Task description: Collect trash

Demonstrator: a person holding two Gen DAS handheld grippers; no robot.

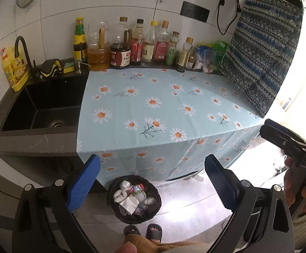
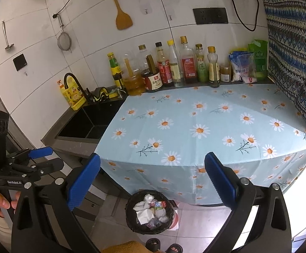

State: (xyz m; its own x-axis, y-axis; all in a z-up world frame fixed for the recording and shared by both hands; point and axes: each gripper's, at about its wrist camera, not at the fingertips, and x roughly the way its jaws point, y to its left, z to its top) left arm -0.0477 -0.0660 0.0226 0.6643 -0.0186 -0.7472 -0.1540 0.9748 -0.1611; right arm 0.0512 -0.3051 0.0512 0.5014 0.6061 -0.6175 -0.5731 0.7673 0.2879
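Note:
A black trash bin (image 1: 155,208) stands on the floor in front of the counter, filled with crumpled paper and wrappers (image 1: 129,204); it also shows in the right wrist view (image 2: 131,221). My left gripper (image 1: 153,181) is open and empty, held above the bin. My right gripper (image 2: 153,177) is open and empty, also above the bin; it shows at the right edge of the left wrist view (image 1: 279,137). The daisy-print cloth (image 1: 163,109) covers the counter, with no trash on it.
A row of sauce bottles (image 1: 131,46) and bags (image 1: 209,57) line the back wall. A black sink (image 1: 41,109) with faucet and a yellow detergent bottle (image 1: 13,67) sit left. A patterned cloth (image 1: 264,59) hangs right. The person's sandalled feet (image 1: 144,232) stand by the bin.

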